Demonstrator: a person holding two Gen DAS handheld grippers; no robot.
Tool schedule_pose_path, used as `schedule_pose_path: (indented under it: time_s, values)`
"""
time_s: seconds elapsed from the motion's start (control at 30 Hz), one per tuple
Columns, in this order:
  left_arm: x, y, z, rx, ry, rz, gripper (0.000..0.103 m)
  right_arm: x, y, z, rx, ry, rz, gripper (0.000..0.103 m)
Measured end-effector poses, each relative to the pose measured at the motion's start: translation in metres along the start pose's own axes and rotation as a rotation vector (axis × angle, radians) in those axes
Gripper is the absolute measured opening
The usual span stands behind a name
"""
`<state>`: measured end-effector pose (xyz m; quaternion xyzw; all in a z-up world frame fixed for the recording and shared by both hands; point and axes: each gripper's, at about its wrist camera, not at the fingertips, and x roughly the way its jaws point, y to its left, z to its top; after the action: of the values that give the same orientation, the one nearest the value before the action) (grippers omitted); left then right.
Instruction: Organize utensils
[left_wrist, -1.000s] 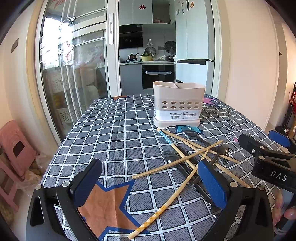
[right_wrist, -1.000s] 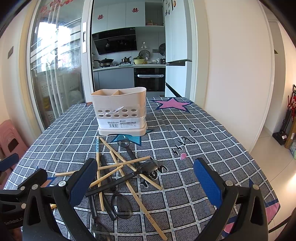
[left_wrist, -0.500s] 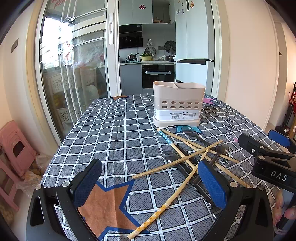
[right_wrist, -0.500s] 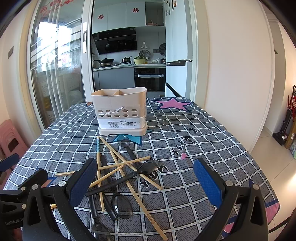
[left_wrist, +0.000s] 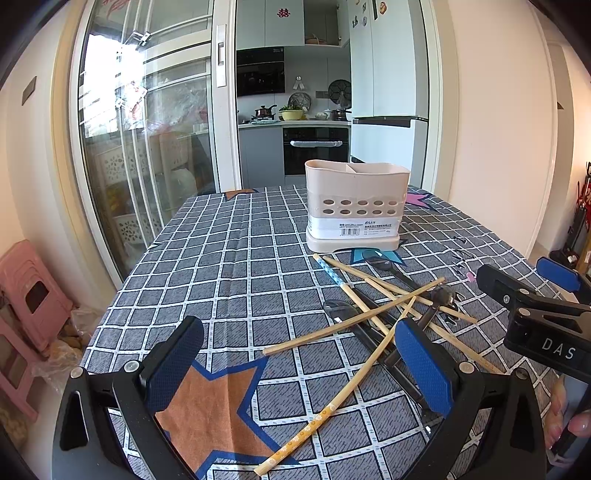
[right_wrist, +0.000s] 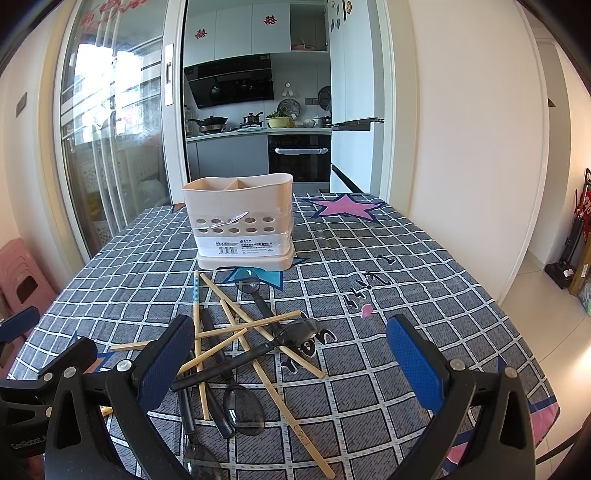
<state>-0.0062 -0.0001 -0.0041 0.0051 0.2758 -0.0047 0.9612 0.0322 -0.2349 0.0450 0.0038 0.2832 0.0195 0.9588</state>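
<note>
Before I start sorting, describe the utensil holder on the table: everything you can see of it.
The utensil holder is a beige, plastic-looking tub with rounded corners, standing upright on a wider matching base on the checked tablecloth. A divider splits its open top into compartments; nothing sticks out above the rim. Two rows of round holes run across the front wall, above a white barcode label. It stands beyond the pile of chopsticks and dark spoons; the nearest spoon bowl lies just in front of the base. Neither gripper touches it.

No visible change (seemingly) anywhere.
</note>
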Motion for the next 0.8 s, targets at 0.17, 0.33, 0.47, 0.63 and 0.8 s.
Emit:
schedule_pose_path:
  time_s: [0.17,0.33,0.47,0.63,0.8]
  values:
    - [0.0009,-0.0011,-0.0004,0.002,0.002,0.0,0.103,0.0011,-0.0002,-0.001,0.003,0.007,0.003,0.103]
    - [0.0016,-0.0015,-0.0015,0.003,0.002,-0.001,0.103,0.0012,-0.0012,-0.001,0.005,0.008,0.003,0.103]
    - [0.0016,-0.0016,-0.0016,0.003,0.003,-0.001,0.103,0.001,-0.0009,-0.0014,0.006,0.009,0.003,0.103]
    - [0.0022,-0.0021,-0.0022,0.003,0.004,-0.001,0.103,0.0008,-0.0009,-0.0016,0.004,0.008,0.004,0.103]
    - [0.0023,-0.0023,-0.0021,0.004,0.004,-0.001,0.103,0.0015,-0.0015,-0.0016,0.006,0.009,0.002,0.103]
